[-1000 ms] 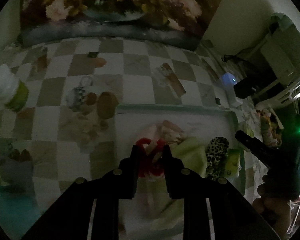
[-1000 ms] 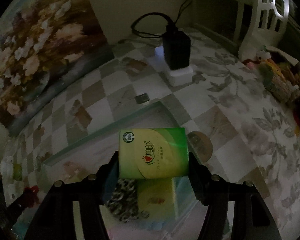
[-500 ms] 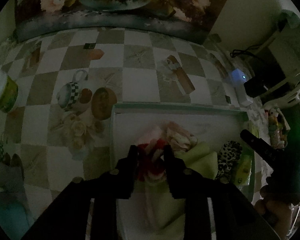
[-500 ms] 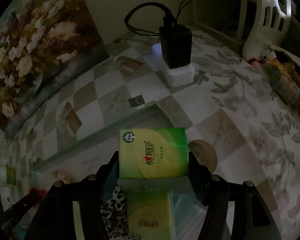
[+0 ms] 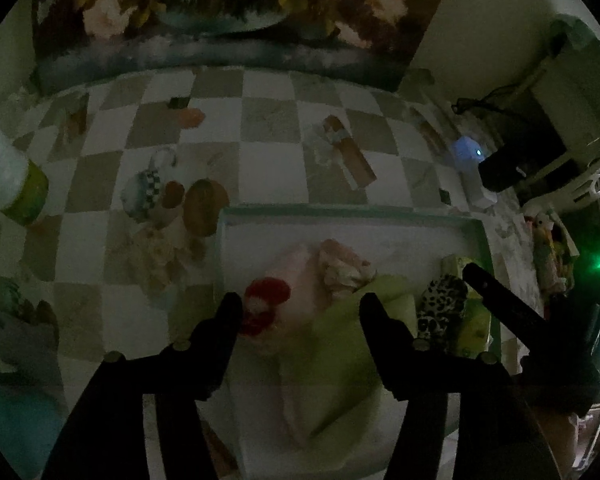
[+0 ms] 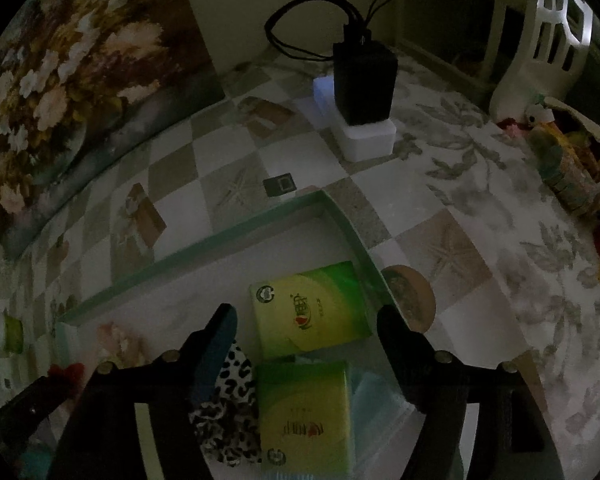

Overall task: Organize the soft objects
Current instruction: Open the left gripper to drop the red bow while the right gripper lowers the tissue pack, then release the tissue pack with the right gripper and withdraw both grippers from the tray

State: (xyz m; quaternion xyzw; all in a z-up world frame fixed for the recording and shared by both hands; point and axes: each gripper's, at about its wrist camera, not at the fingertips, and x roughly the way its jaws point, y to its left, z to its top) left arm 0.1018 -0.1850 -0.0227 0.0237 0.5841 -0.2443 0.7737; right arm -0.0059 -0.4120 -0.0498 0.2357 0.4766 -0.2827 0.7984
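- My left tool (image 5: pixel 300 312) is spreading its jaws and has hold of nothing. The red-and-white plush piece (image 5: pixel 266 304) lies in the tray (image 5: pixel 340 214), just inside my left finger, on a pale pink cloth (image 5: pixel 300 280).
- Risk there: the fluffy red trim sits close against that finger. If I lift away before the jaws are clear of it, the fibres could catch and drag the piece back out of the tray.
- My right tool (image 6: pixel 306 316) is opening too and grips nothing. The green tissue pack (image 6: pixel 312 308) lies flat between the fingers at the tray's far right corner, apart from both.
- Risk there: the pack rests against the tray wall. A careless pull-back could clip its near edge and tip it over the rim onto the counter (image 6: pixel 440 216).
- A second tissue pack (image 6: pixel 304 412) and a leopard-print cloth (image 6: pixel 228 408) lie right under my right tool, the cloth touching the left finger. Dropping lower would crumple them or shove the cloth out of place.
- The light-green cloth (image 5: pixel 356 344) lies loose beside my left tool's right finger, so a sideways sweep could bunch it up.
- The light is dim, so I judge fine contact poorly.
- Pose: both tools tilt steeply down over the tray, left over its middle, right over its right end.
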